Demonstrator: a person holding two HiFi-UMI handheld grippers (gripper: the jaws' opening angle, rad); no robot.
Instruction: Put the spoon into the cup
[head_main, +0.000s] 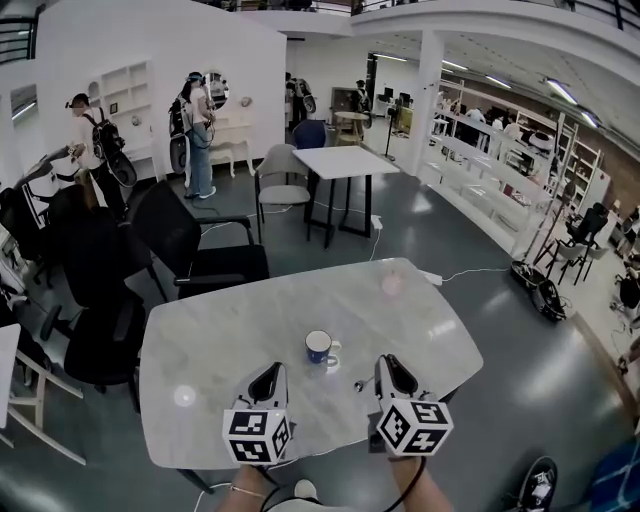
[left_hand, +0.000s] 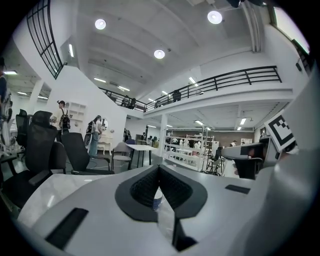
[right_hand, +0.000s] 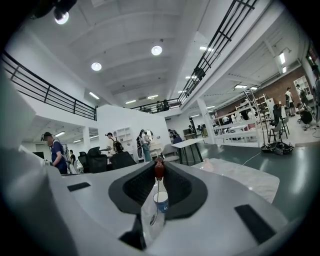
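Carrying step, I judge: the right gripper (head_main: 385, 364) pinches the spoon (right_hand: 159, 170) by its red end, the left gripper (head_main: 272, 373) is pressed together and empty, and next the spoon needs lining up over the cup (head_main: 320, 347) at eleven o'clock on the tabletop (head_main: 220, 335).

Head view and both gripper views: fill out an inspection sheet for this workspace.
Surface: glossy white marble-look table.
Job's things: blue cup upright mid-table; spoon clamped in the right gripper, not in the cup.
Clutter: small pinkish item near the far edge, unclear what.
Grippers: left gripper shut, empty; right gripper shut on the spoon.
Cables: white cable on the floor; black cable trailing from the right gripper.
Surroundings: black chairs, second table, people standing behind.
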